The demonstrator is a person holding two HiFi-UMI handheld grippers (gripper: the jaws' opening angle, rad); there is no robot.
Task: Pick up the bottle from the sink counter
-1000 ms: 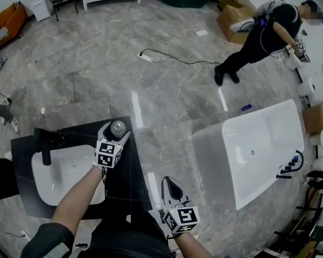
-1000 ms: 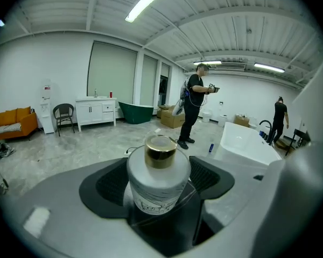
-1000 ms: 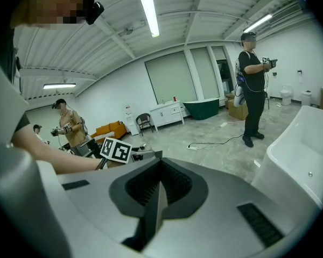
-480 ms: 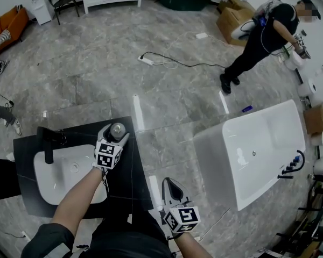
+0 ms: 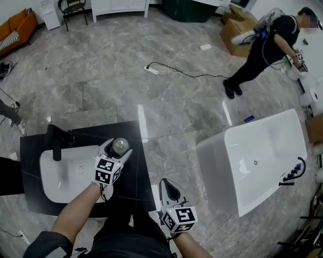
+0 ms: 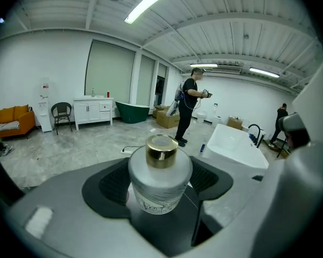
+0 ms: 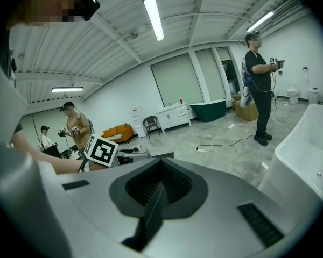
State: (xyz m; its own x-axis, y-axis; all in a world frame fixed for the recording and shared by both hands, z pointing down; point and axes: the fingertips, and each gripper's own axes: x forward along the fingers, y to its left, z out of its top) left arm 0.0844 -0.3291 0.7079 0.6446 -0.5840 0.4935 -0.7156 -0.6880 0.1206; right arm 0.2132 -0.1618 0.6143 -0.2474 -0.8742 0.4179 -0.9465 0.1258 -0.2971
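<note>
Left gripper (image 5: 117, 149): jaws have just been closing and now clamp the frosted bottle (image 6: 160, 183) by its body, one ribbed pad against each side, with the gold cap (image 6: 161, 149) upright. The bottle is over the black sink counter (image 5: 137, 171), just right of the white basin (image 5: 56, 173) and well apart from the black faucet (image 5: 56, 142). Whether its base is clear of the surface cannot be determined. Right gripper (image 5: 169, 187): jaws together, nothing between them, positioned off the counter's near right corner, apart from the bottle. A white bathtub (image 5: 269, 144) stands further right
</note>
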